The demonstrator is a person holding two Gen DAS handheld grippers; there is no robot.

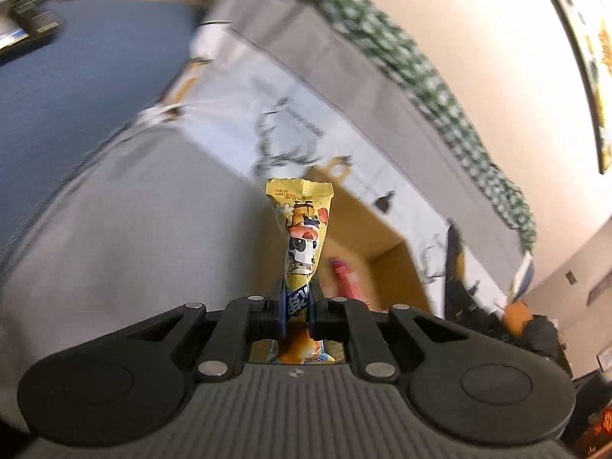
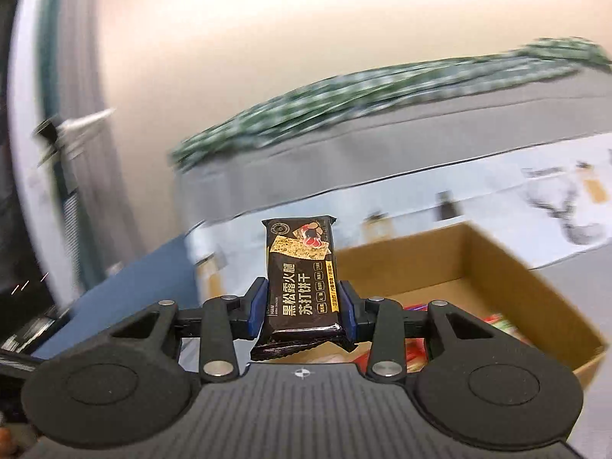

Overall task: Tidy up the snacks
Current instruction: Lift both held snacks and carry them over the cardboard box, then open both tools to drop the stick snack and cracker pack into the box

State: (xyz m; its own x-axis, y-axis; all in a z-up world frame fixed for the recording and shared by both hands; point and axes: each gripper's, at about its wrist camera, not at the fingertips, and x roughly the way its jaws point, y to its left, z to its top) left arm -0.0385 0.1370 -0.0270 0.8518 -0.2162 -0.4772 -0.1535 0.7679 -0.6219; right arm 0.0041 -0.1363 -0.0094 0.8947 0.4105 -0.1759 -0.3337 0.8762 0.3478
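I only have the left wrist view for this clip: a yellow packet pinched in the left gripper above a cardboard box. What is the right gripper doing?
Observer: The right gripper is shut on a black cracker packet, held upright by its sides.
Operator: Is that one near the box too?
Observer: Yes, the open cardboard box lies just beyond and to the right of it in the right wrist view.
Operator: Anything in the box besides the red item I see?
Observer: Red and green wrappers show past the right gripper's linkage; they are too blurred to name.
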